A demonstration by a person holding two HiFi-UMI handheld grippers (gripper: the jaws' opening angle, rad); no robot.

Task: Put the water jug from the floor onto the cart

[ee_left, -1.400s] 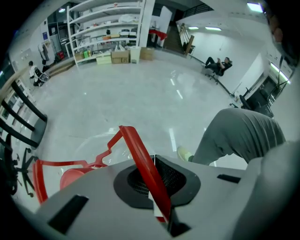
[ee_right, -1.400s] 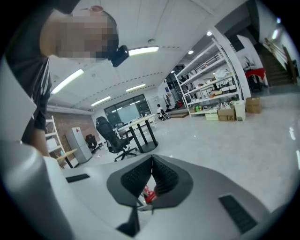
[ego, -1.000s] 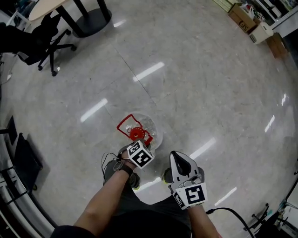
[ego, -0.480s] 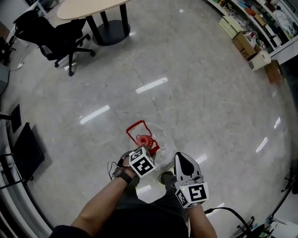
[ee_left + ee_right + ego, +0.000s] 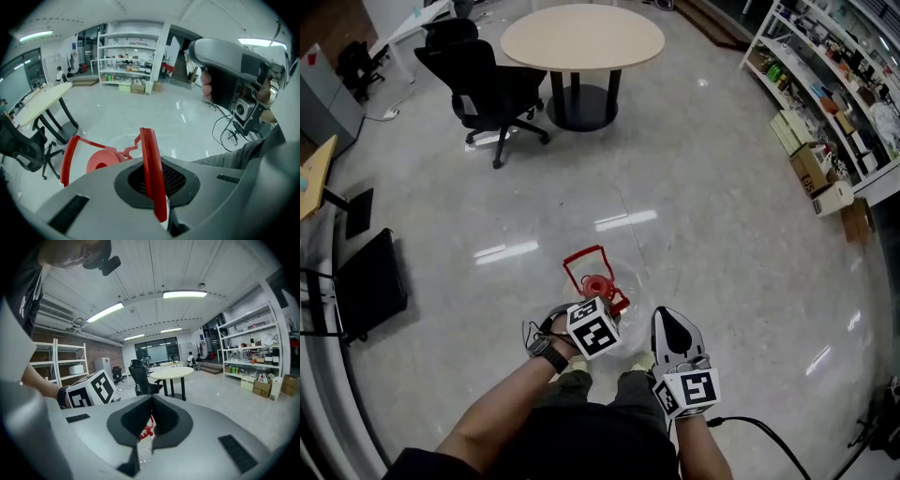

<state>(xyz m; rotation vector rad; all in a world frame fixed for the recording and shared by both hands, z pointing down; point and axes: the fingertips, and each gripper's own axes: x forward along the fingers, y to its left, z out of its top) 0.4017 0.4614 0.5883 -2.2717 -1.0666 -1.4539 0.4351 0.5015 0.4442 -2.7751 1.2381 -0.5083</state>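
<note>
Left claw (image 5: 154, 187) is clenching firmly on the red handle (image 5: 150, 150) of the water jug (image 5: 617, 281). In the left gripper view the red strip is running straight between its two closed jaws, and the red cap (image 5: 101, 161) is showing just beyond them. In the head view this claw is pointing steeply down, with its marker cube (image 5: 593, 330) on top, and the wrist behind it is wearing a watch (image 5: 542, 349).

The jug is hanging from the handle above the shiny floor (image 5: 722, 234), just in front of the person's legs (image 5: 591, 422) and between the two claws. Its clear body is hard to see against the floor, so only the red handle and cap are standing out.

Just to the right of the jug, the right claw (image 5: 152, 399) is pointing nearly level. Its jaws are lying together at the tips and are grasping nothing that I can make out. Through the narrow slit under the tips a little red and clear plastic of the jug is showing, and I cannot tell if the claw is touching the jug. A black cable (image 5: 759, 431) is trailing from this claw toward the lower right.

Farther away, from left to right in the head view, a black office chair (image 5: 497, 89) is standing beside a round table (image 5: 581, 37). White shelves (image 5: 834, 84) are running along the right edge, with cardboard boxes (image 5: 814, 169) at their foot.
</note>
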